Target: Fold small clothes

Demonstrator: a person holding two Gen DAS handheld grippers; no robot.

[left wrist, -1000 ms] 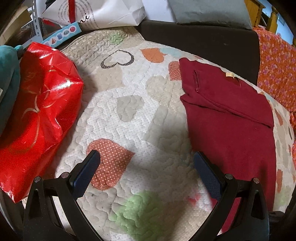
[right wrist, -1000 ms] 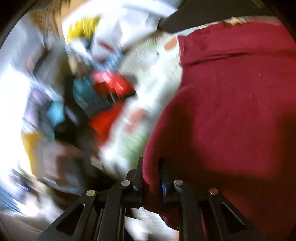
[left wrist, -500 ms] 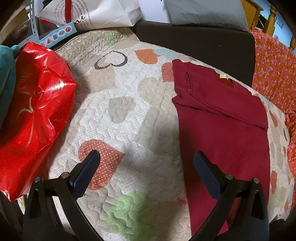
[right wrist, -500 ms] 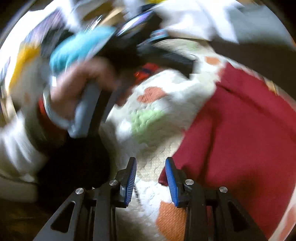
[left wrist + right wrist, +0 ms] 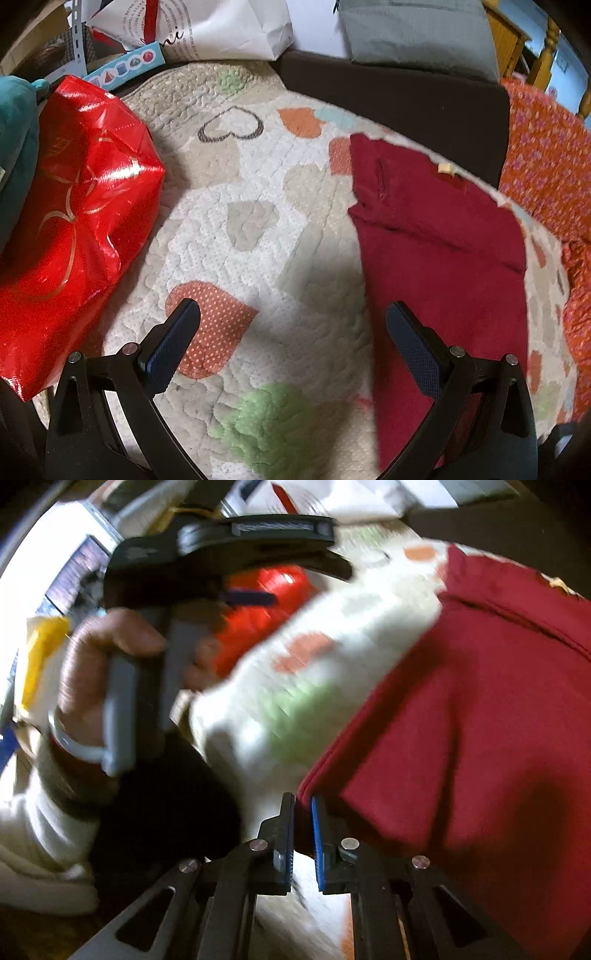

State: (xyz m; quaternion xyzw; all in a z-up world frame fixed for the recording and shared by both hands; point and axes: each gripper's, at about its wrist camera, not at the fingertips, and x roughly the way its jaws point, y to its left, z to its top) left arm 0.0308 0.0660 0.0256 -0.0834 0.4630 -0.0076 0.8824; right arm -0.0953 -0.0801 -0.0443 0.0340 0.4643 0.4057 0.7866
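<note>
While your left tongs [image 5: 291, 325] hang wide apart over the heart-patterned quilt [image 5: 258, 229], nothing sits between their pads. At the far left lies a shiny red bag [image 5: 74, 221], with a white paper bag [image 5: 221, 29] behind it. To the right, the dark red garment [image 5: 443, 251] lies flat on the quilt, its small tan label near the far edge. In your right wrist view, your left hand [image 5: 107, 672] grips its handle at left, and your right tongs [image 5: 303, 834] are pinched on the garment's near corner, though blur hides the exact contact.
</note>
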